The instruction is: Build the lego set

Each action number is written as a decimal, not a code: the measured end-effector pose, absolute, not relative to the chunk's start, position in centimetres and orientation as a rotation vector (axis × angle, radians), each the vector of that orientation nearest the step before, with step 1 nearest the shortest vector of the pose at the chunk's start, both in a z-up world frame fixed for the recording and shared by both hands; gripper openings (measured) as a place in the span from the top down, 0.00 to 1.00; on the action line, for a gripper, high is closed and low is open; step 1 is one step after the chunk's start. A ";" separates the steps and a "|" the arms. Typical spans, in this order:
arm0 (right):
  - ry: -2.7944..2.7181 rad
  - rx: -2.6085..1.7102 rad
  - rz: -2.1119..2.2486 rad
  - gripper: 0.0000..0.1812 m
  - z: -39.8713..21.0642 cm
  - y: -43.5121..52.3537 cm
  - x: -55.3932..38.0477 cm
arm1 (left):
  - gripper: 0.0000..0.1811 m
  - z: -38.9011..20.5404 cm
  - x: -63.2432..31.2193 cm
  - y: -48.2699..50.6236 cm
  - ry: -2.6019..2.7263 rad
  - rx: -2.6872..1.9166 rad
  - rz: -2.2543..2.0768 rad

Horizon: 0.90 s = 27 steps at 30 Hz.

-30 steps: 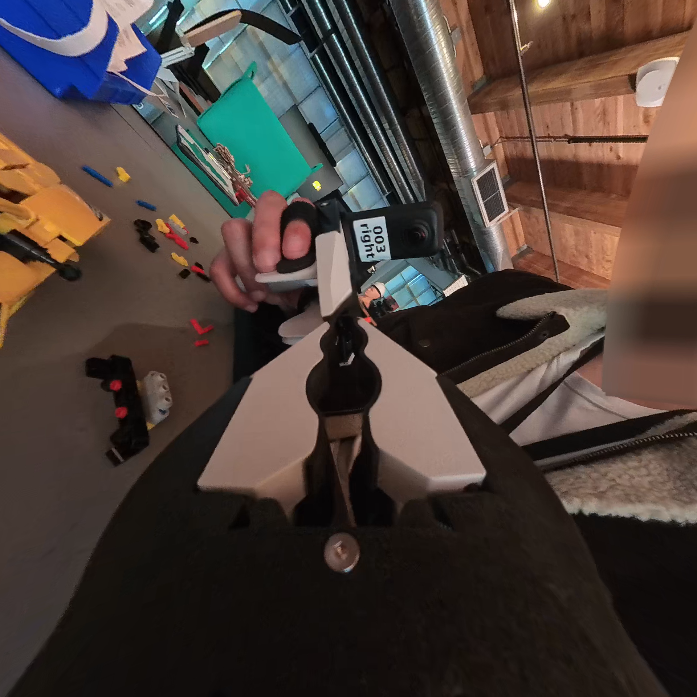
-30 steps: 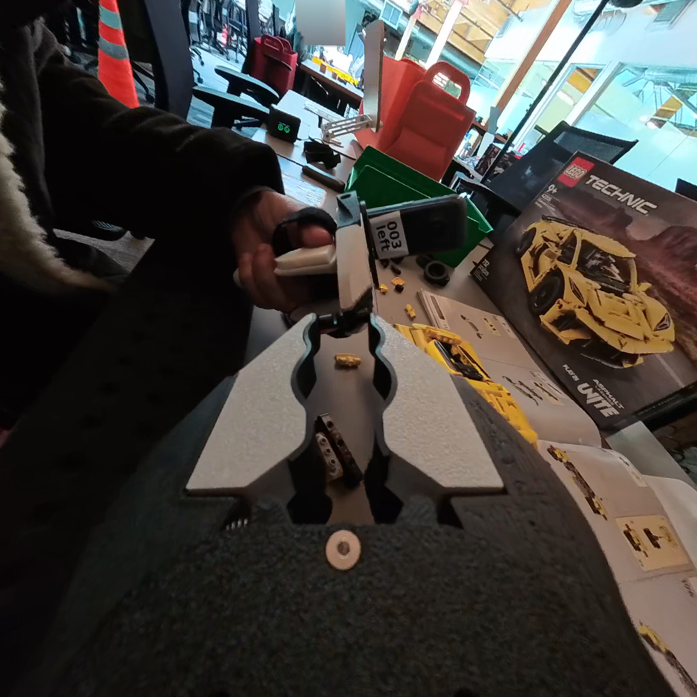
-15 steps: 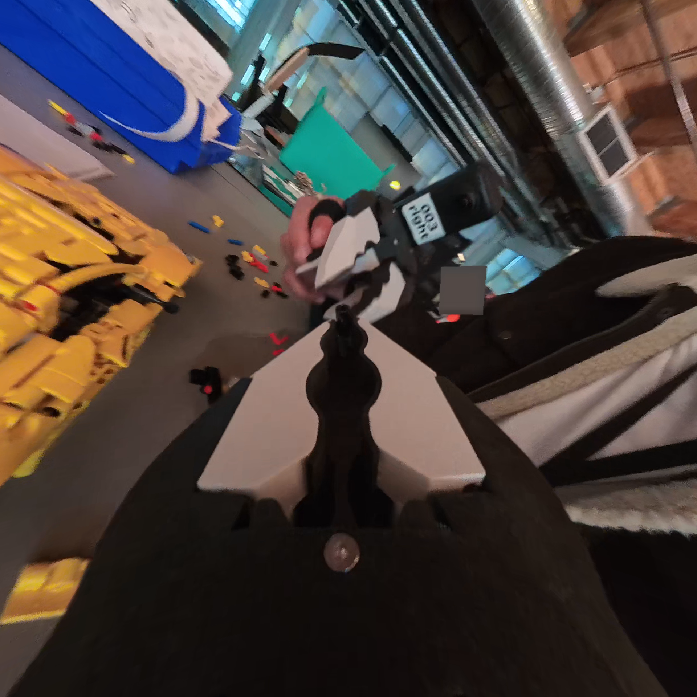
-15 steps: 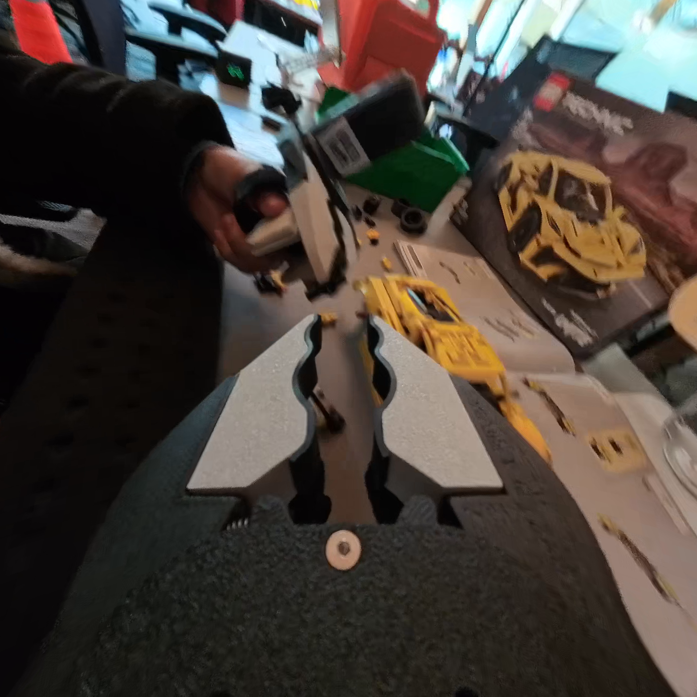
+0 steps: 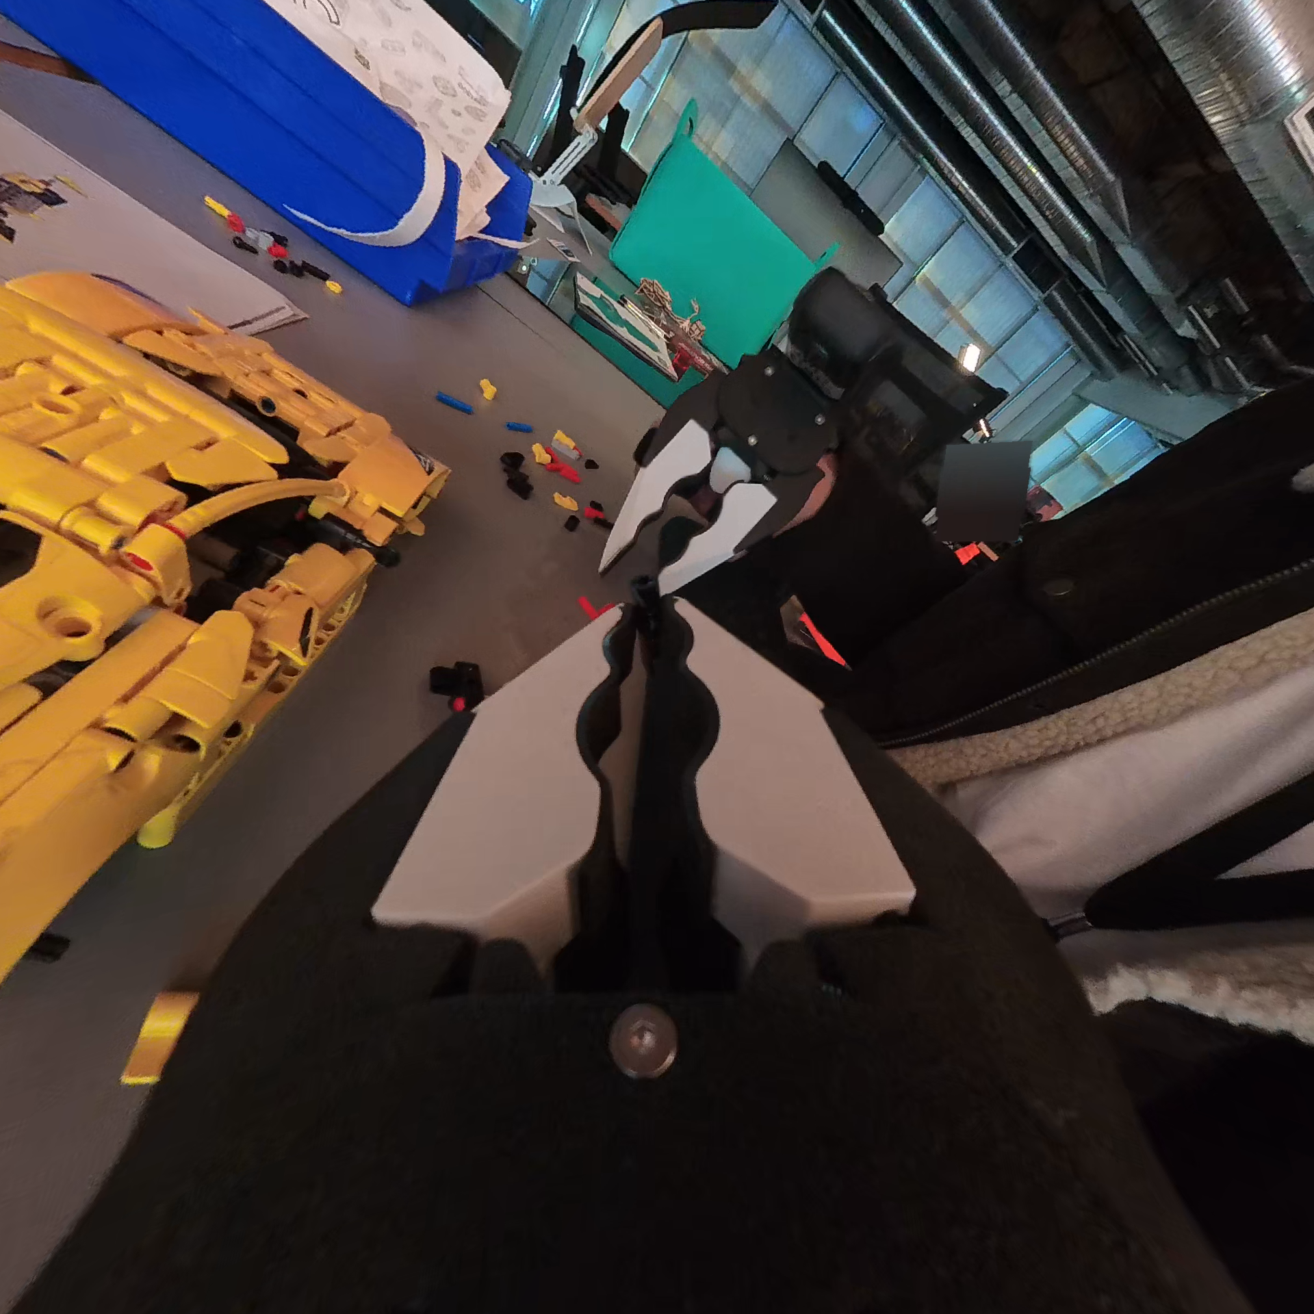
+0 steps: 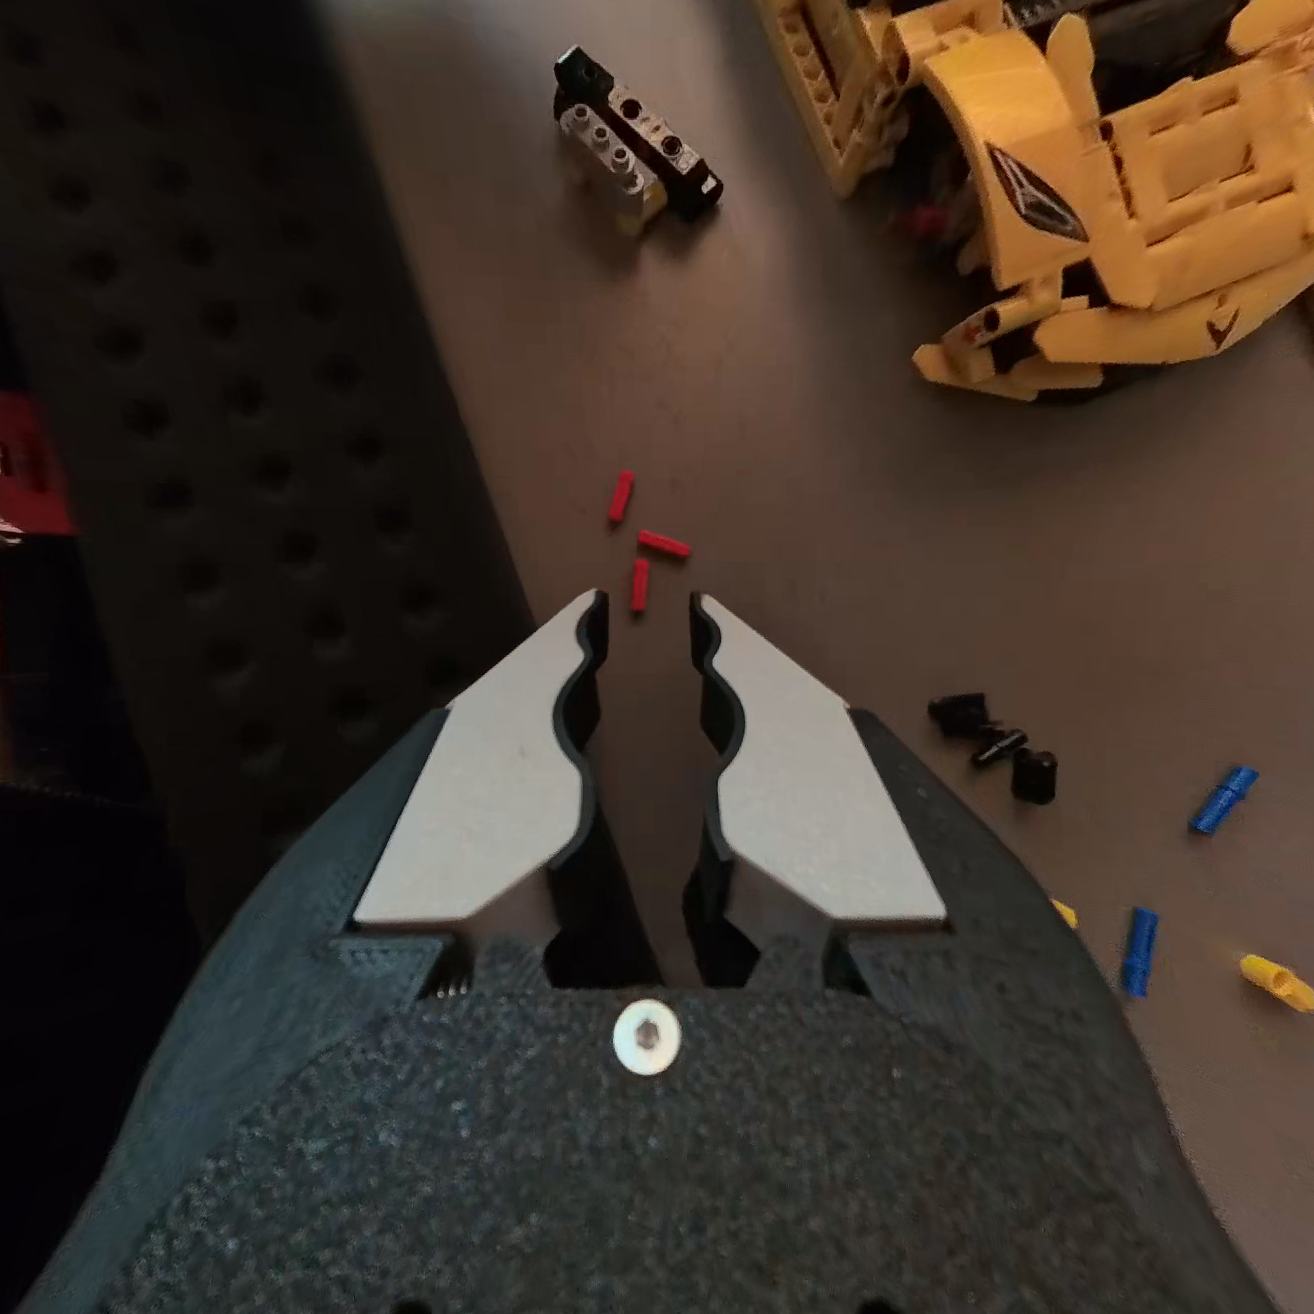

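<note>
Red pins first: three small red plastic lego pins lie loose on the grey tabletop, and the right gripper hangs directly over them, jaws apart, the nearest pin showing just off its tips in the gap. That spread looks chosen to straddle one pin, so a pick from this cluster seems to be the step in hand.

Over on the other side, the left gripper has its jaws together, nipping a small black lego pin right at the very tips. Held so far out, the pin stays exposed, probably so it can be pushed into a hole.

To the far right sits the big yellow lego car model, partly built. Just left of it, well apart from the red pins, rests a small black and grey beam subassembly, holes facing up, likely waiting for pins.

Spare parts are scattered at near right: black connectors, blue pins and a yellow piece, all within easy reach.

In the left wrist view, a blue plastic bin stands at the far end of the table.
</note>
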State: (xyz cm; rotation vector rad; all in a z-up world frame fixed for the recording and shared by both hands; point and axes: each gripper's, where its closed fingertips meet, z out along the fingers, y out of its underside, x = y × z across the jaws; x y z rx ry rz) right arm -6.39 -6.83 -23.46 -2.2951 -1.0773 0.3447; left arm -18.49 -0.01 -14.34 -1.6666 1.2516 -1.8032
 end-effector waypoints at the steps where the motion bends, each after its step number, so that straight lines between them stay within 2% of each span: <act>1: -1.085 -2.290 0.339 0.89 -23.5 -6.7 -6.5 | 0.96 -14.4 -18.5 0.0 1.254 -1.670 -1.802; 10: -1.198 -2.308 0.233 0.98 -24.7 -6.5 -7.3 | 0.96 -14.8 -18.3 -0.4 1.289 -1.683 -1.773; 16: -1.188 -2.300 0.234 0.99 -24.4 -5.9 -7.7 | 0.96 -14.8 -18.2 -0.3 1.284 -1.686 -1.762; 22: -0.783 -1.799 0.740 0.99 -13.7 -1.1 -15.0 | 0.96 -13.0 -18.3 0.7 1.151 -1.627 -1.849; 27: -0.688 -1.744 0.860 0.99 -13.1 0.8 -18.9 | 0.96 -12.6 -18.6 1.4 1.116 -1.599 -1.781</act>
